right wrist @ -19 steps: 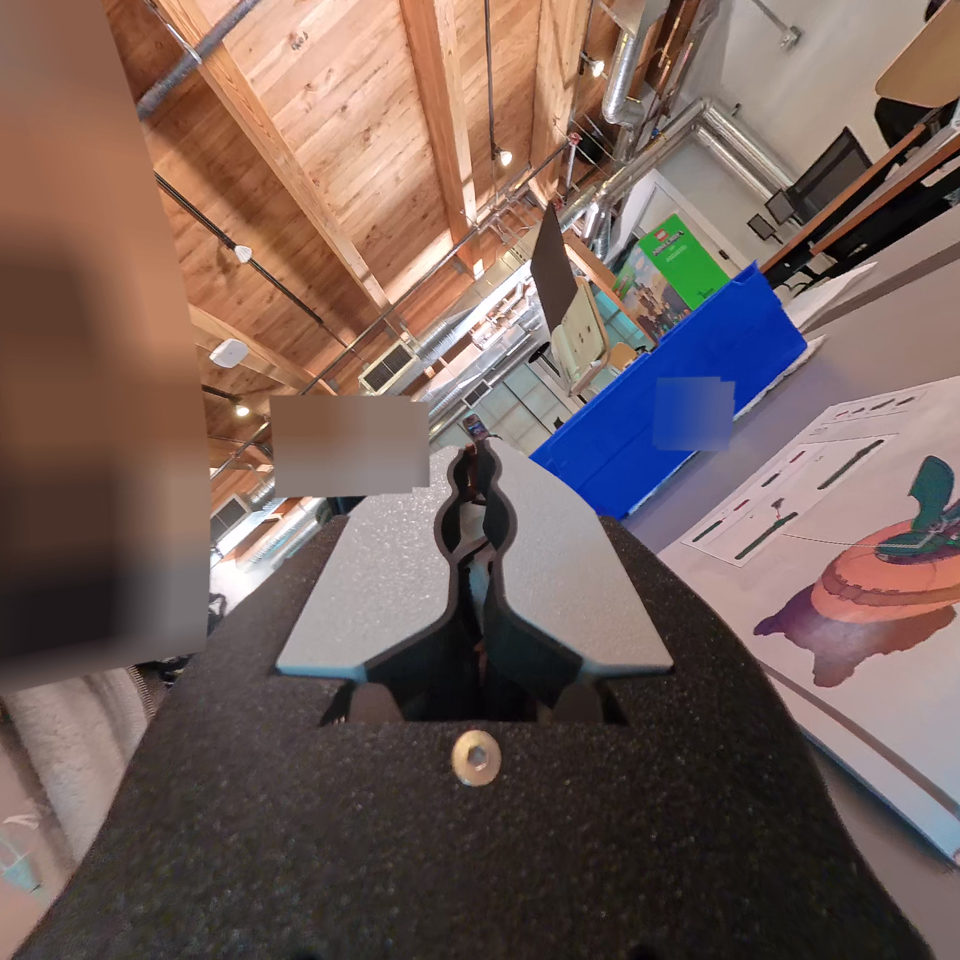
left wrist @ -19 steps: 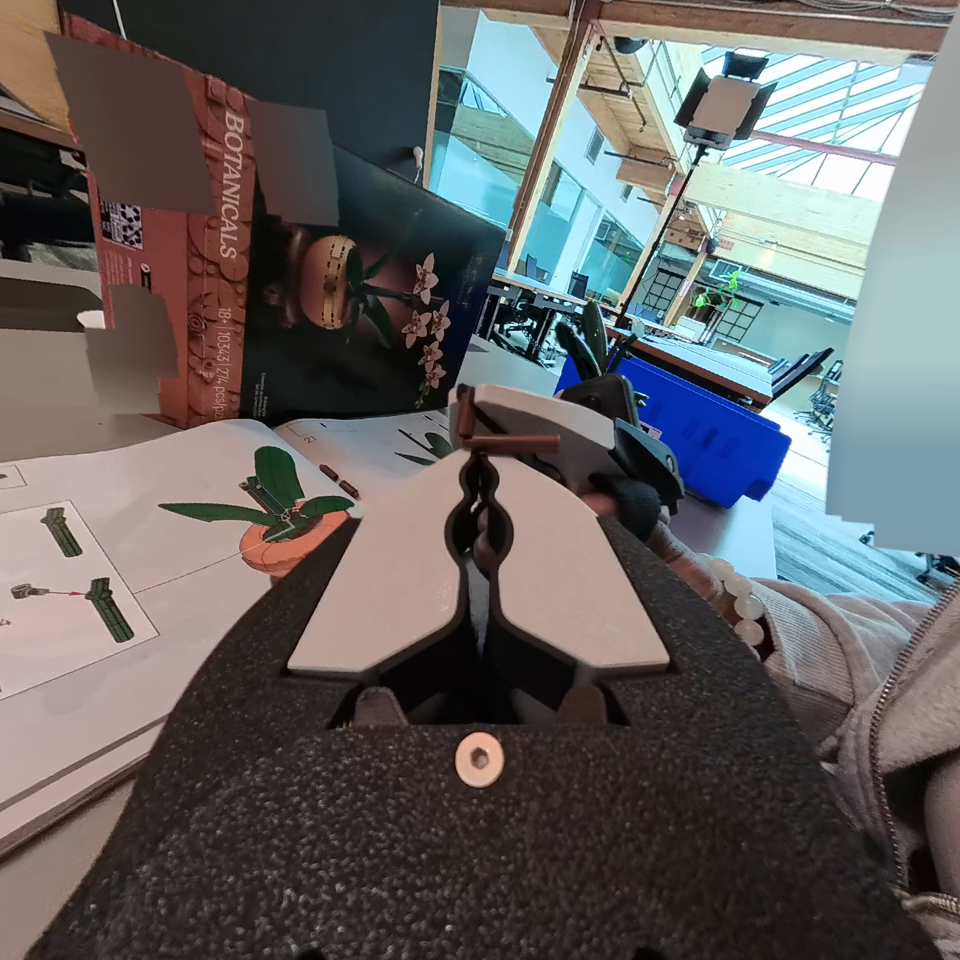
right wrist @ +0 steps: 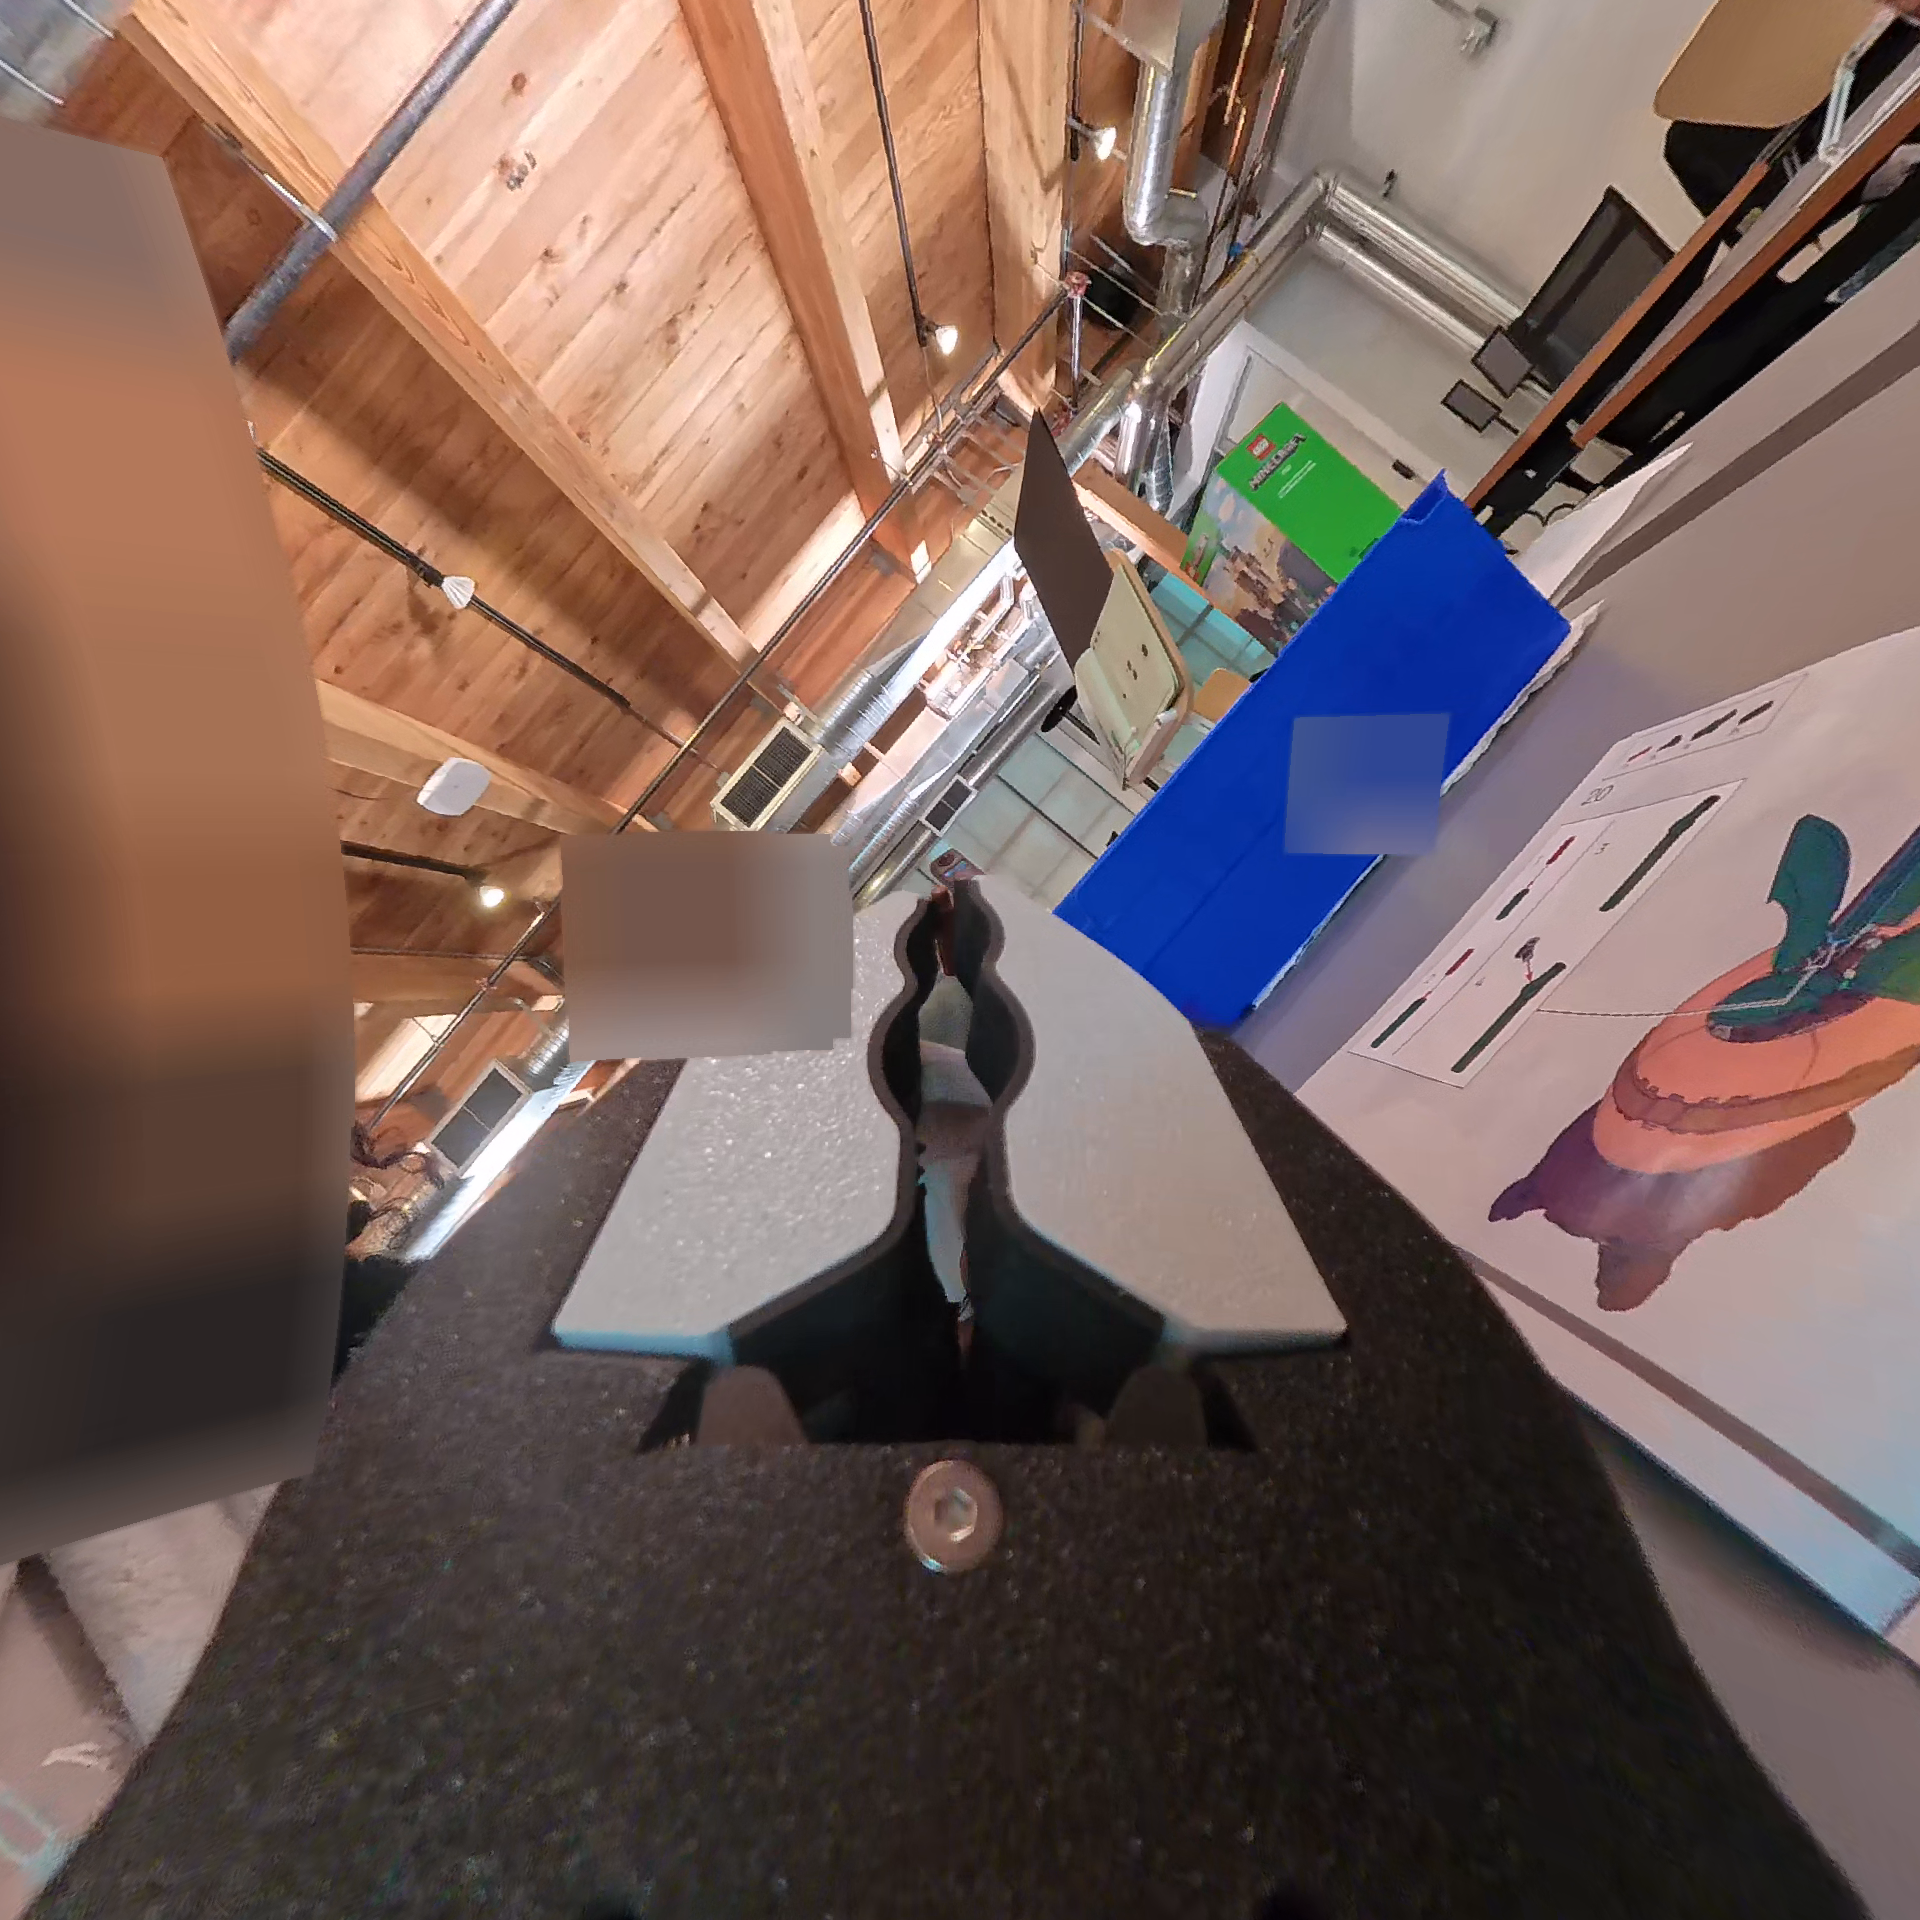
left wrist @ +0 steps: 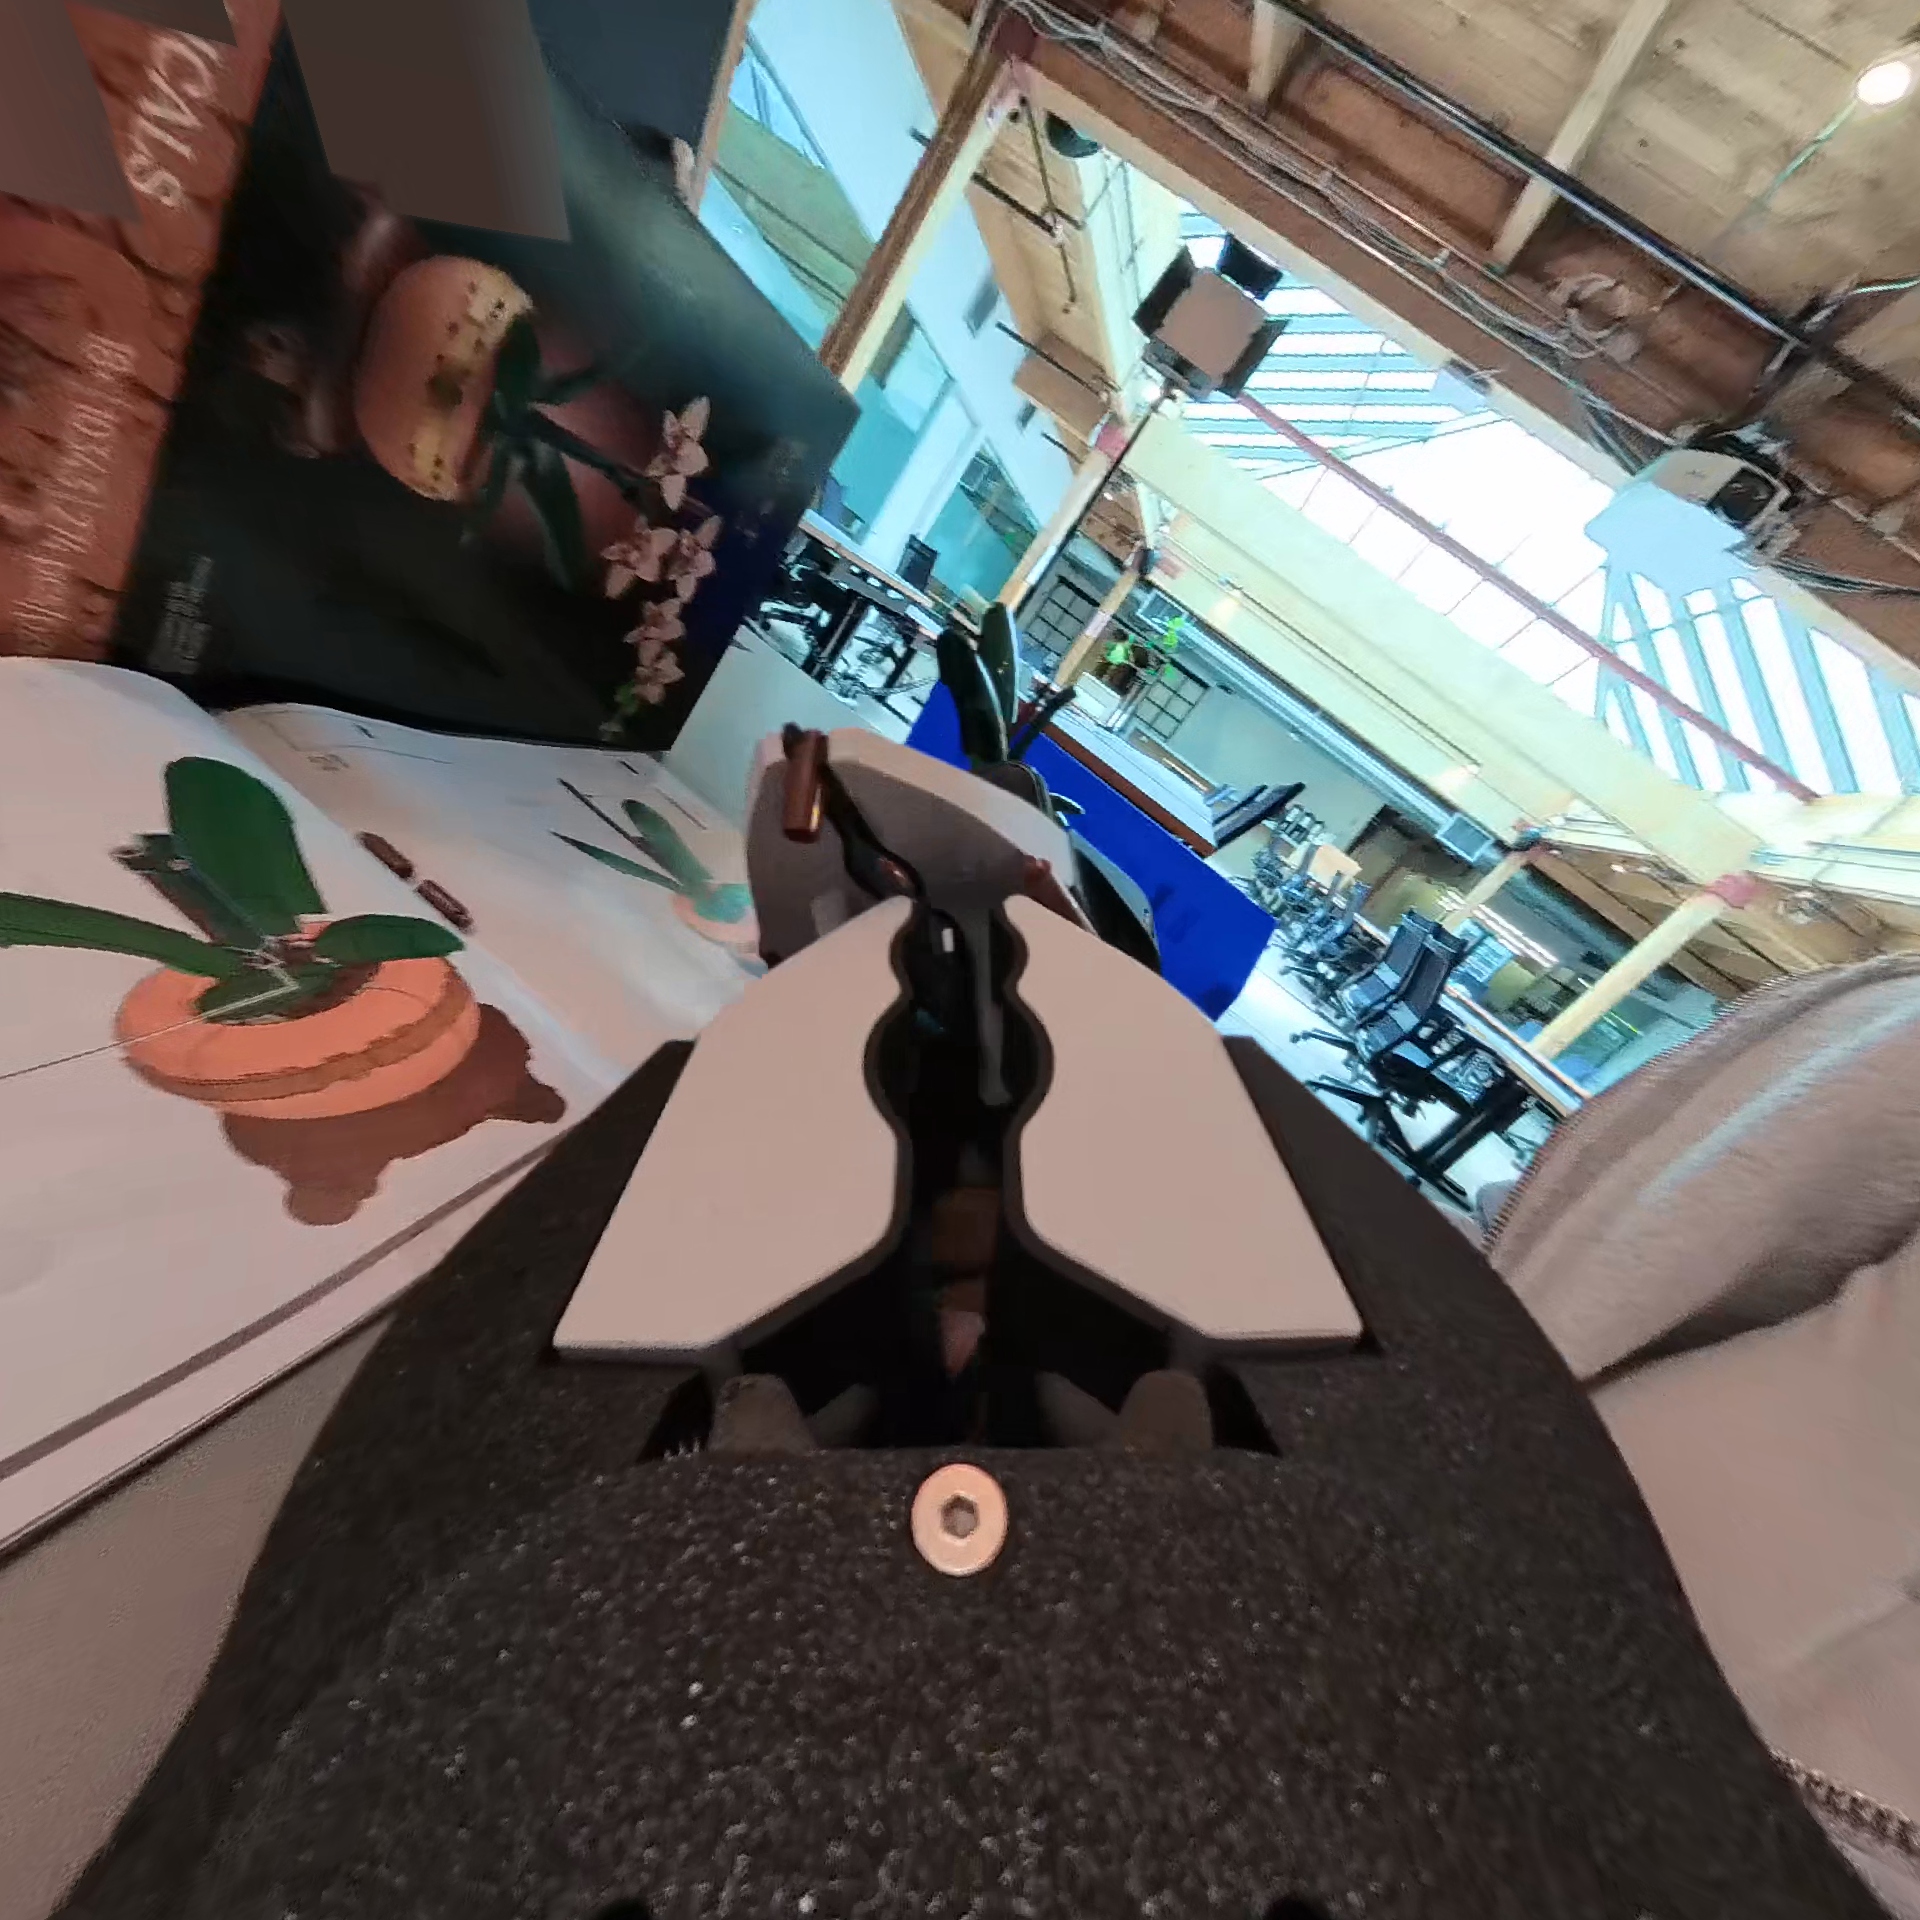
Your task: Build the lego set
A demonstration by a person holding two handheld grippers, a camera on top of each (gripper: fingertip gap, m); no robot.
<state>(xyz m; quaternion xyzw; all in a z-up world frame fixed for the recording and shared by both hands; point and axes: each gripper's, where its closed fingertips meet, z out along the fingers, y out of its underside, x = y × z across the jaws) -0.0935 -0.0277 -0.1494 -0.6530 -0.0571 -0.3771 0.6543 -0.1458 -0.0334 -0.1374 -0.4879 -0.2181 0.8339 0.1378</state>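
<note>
My left gripper (left wrist: 956,925) fills the foreground of the left wrist view. Its jaws stand almost together on a brown lego piece (left wrist: 961,1221) deep in the gap. Just ahead, my right gripper (left wrist: 821,769) is shut on a small brown lego piece (left wrist: 805,800) at its tip. Dark green lego leaves (left wrist: 982,675) show behind it. In the right wrist view my right gripper (right wrist: 951,894) is shut, with a bit of the small brown lego piece (right wrist: 943,916) showing at the tips. The open instruction booklet (left wrist: 582,831) lies on the table to the left, and also shows in the right wrist view (right wrist: 1766,1299).
The lego set's box (left wrist: 468,416) stands behind the booklet. A blue bin (left wrist: 1143,862) stands beyond the grippers and shows in the right wrist view (right wrist: 1299,675), with a green box (right wrist: 1304,499) behind it. A person's grey sleeve (left wrist: 1714,1143) is at the right. Left tips to right tips: about 5 cm.
The left gripper has tilted up and moved closer to the right gripper. The brown rod that lay across the tips no longer shows there. The right view has barely changed.
</note>
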